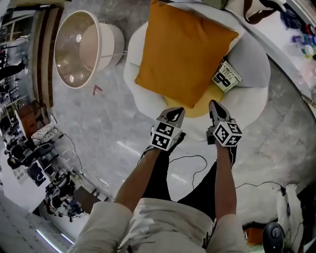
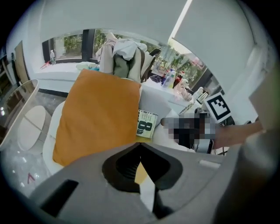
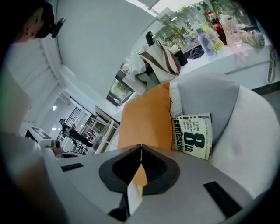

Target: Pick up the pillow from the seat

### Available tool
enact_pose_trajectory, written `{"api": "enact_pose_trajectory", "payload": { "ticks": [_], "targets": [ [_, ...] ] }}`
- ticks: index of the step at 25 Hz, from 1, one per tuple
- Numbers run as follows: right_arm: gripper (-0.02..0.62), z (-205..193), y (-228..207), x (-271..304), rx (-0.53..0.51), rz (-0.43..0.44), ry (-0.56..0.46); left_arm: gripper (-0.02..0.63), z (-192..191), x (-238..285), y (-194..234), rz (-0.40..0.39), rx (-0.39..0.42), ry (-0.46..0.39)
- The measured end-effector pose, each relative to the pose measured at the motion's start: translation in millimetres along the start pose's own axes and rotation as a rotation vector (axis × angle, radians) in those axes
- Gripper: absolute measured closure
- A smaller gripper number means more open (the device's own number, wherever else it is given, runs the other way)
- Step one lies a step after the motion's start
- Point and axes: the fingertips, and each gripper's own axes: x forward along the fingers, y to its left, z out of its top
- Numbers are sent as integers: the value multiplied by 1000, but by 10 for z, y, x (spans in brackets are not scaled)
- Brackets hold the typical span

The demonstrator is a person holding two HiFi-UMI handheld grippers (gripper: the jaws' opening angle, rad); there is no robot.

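Note:
An orange pillow (image 1: pixel 182 49) leans upright on a round white seat (image 1: pixel 247 101), over a yellow cushion (image 1: pixel 203 103). It also fills the left gripper view (image 2: pixel 98 113) and the right gripper view (image 3: pixel 146 116). A book with a big "8" (image 1: pixel 226 75) lies at the pillow's right edge. Near the seat's front edge my left gripper (image 1: pixel 174 112) is shut and empty, just short of the pillow's lower corner. Beside it my right gripper (image 1: pixel 215 105) is also shut, over the yellow cushion. In each gripper view the jaws meet with nothing between them (image 2: pixel 140 146) (image 3: pixel 140 148).
A round glass-topped side table (image 1: pixel 81 47) stands left of the seat. A grey back cushion (image 1: pixel 252 62) sits behind the book, and a bag (image 1: pixel 256 10) behind the seat. Cables (image 1: pixel 192 160) trail on the marble floor by my legs. A counter with bottles (image 3: pixel 214 26) runs beyond.

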Motion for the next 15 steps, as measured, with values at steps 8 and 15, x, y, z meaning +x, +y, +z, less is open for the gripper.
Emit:
{"api": "enact_pose_trajectory", "payload": {
  "ticks": [8,15],
  "targets": [
    [586,-156,-447,244,89,43,-53,597,-56,579,127,7,-19,52],
    [580,-299,-844,607,169,73,-44,597,-162,1156,-8,-6,-77,65]
  ]
}}
